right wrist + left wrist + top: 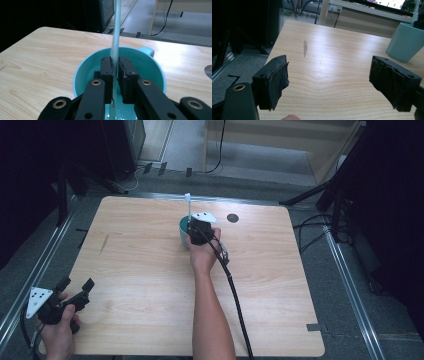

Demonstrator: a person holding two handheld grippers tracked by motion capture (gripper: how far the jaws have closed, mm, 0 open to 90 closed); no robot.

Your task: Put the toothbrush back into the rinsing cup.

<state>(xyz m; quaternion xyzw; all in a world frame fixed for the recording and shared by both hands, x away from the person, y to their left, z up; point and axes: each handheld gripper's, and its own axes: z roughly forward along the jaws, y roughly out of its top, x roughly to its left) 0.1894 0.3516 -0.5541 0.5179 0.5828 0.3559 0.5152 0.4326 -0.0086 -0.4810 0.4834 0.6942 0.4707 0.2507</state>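
Note:
A teal mug [184, 228] stands upright at the back middle of the wooden table [140, 270]. My right gripper [200, 231] hangs over the mug's mouth, shut on a pale, thin stick [189, 207] that stands upright with its lower end inside the mug. In the right gripper view the stick [116, 30] is pinched between the pads of the right gripper [115, 62] above the mug's rim [82, 67]. My left gripper [75, 290] rests at the table's front left corner, open and holding nothing. The left gripper view has the left gripper [329, 72] wide apart, with the mug [405, 42] far off at the right.
A dark round hole [232, 218] lies in the tabletop just right of the mug. A grey scuff [104, 244] marks the wood at the left. Cables and stand legs [310, 195] lie on the floor beyond the table.

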